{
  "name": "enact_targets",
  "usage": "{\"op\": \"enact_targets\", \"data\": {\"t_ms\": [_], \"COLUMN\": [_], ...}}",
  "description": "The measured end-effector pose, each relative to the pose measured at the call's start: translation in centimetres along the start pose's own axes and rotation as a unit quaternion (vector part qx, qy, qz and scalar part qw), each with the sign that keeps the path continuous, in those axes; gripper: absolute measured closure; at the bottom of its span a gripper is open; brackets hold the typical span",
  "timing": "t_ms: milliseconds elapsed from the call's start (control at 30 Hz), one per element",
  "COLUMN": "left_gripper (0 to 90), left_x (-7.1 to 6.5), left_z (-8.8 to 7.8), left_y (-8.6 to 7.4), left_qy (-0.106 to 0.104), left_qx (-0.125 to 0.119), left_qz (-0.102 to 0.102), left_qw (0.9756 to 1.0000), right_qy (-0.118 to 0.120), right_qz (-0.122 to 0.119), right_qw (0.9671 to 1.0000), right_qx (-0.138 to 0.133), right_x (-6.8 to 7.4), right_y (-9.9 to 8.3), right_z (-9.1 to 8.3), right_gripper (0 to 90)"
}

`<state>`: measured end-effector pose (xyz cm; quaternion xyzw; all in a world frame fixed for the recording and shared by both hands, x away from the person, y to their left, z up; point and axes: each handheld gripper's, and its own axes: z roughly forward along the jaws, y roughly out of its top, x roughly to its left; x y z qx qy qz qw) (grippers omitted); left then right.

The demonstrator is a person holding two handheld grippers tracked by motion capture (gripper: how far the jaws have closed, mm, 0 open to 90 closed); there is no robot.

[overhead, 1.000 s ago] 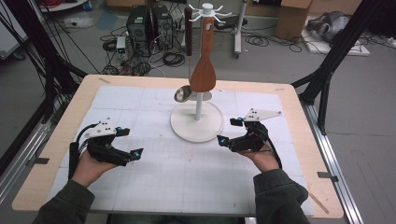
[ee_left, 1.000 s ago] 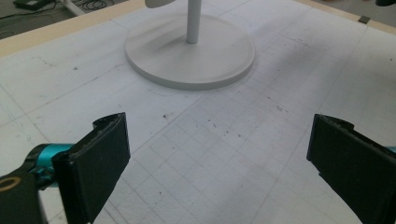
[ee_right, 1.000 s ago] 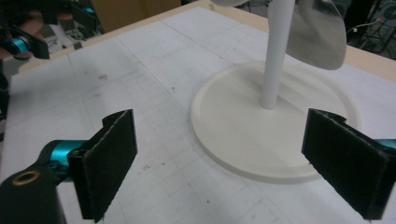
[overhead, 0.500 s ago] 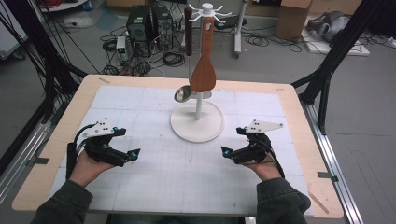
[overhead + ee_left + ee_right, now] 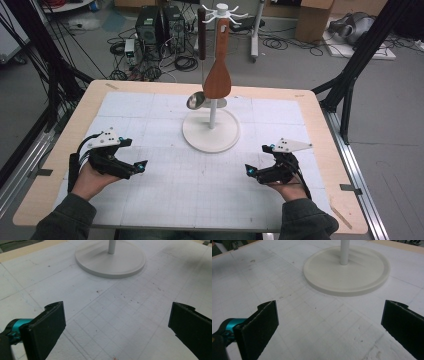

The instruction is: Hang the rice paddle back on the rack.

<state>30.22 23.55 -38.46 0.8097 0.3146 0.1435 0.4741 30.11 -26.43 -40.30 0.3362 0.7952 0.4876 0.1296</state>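
A white utensil stand (image 5: 211,131) with a round base rises at the middle of the table. From its top hooks hang a wooden spatula (image 5: 218,80) and a metal ladle (image 5: 196,100) with a dark handle. My left gripper (image 5: 139,166) rests low at the near left, pointing towards the stand. My right gripper (image 5: 250,171) sits at the near right, pointing left. Both have just been opening and stand open with nothing between the jaws. The left gripper view shows wide jaws (image 5: 117,327) over bare mat, the stand's base (image 5: 110,262) ahead. The right gripper view shows the same, jaws (image 5: 329,327) apart, base (image 5: 347,272) ahead.
A white gridded mat (image 5: 200,195) covers the wooden table (image 5: 325,125). Black frame legs (image 5: 350,85) stand off both far corners. Beyond the far edge, computer cases (image 5: 155,25), cables and boxes lie on the floor.
The right hand has drawn back towards the near edge and sunk lower over the mat. The left hand has stayed about where it was.
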Motion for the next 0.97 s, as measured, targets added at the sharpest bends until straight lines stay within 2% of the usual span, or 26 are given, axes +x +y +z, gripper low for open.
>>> {"op": "enact_targets", "data": {"t_ms": [200,533,733,867,967], "left_gripper": [1.7,1.7,1.7,1.7,1.7], "left_x": [0.2,0.6,0.7,1.0,1.1], "left_z": [-0.2,0.0,0.6,1.0,1.1], "left_y": [-0.4,-1.1,-1.4,-1.8,-1.9], "left_qy": [0.004,0.008,0.015,0.015,0.02], "left_qx": [0.004,0.013,0.011,0.023,0.025], "left_qz": [-0.001,0.001,0.007,-0.003,-0.003], "left_qw": [1.0,0.9999,0.9998,0.9996,0.9995], "right_qy": [-0.01,-0.029,-0.025,-0.016,-0.011], "right_qz": [0.008,-0.004,-0.005,-0.008,-0.009], "right_qw": [0.9999,0.9994,0.9992,0.9992,0.9994], "right_qx": [0.001,0.016,0.031,0.036,0.033], "right_x": [-0.3,-0.4,-0.6,-0.6,-0.5], "right_y": [-0.9,-2.2,-2.7,-2.7,-2.6], "right_z": [-1.0,-2.3,-2.2,-1.7,-1.6], "right_gripper": [0.3,0.3,0.3,0.4,0.4]}}
